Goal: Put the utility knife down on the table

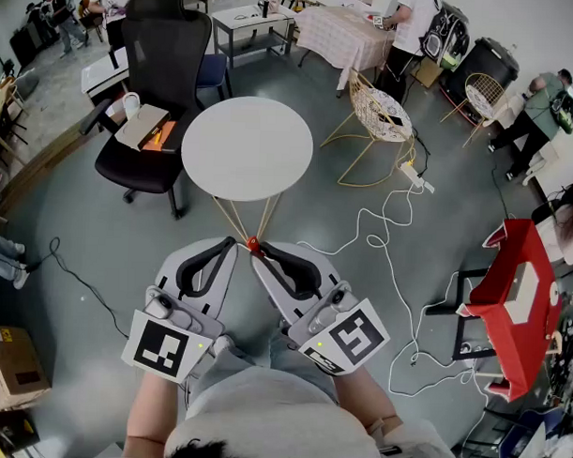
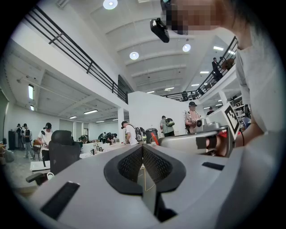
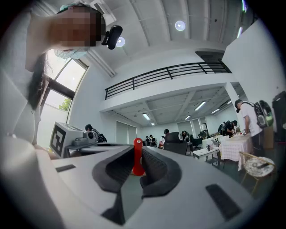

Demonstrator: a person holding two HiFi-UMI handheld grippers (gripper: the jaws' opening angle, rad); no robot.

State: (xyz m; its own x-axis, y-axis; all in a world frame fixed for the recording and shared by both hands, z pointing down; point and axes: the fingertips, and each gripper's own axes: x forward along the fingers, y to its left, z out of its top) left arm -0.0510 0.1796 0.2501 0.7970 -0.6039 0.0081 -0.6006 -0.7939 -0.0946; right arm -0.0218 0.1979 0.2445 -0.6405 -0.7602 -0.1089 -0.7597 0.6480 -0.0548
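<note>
The utility knife (image 1: 253, 243) shows as a small red piece at the tip of my right gripper (image 1: 260, 252). In the right gripper view the red utility knife (image 3: 137, 157) stands upright, and the right gripper (image 3: 136, 166) is shut on it. My left gripper (image 1: 232, 244) is shut with nothing between its jaws; in its own view the left gripper (image 2: 143, 149) has its pads pressed together. Both grippers are held close to my body, tips nearly touching, above the floor. The round white table (image 1: 247, 147) stands ahead of them with a bare top.
A black office chair (image 1: 156, 73) with a mug and papers stands left of the table. A yellow wire chair (image 1: 380, 114) is at the right behind it. White cables (image 1: 389, 236) trail over the floor toward a red stand (image 1: 514, 297). People work in the background.
</note>
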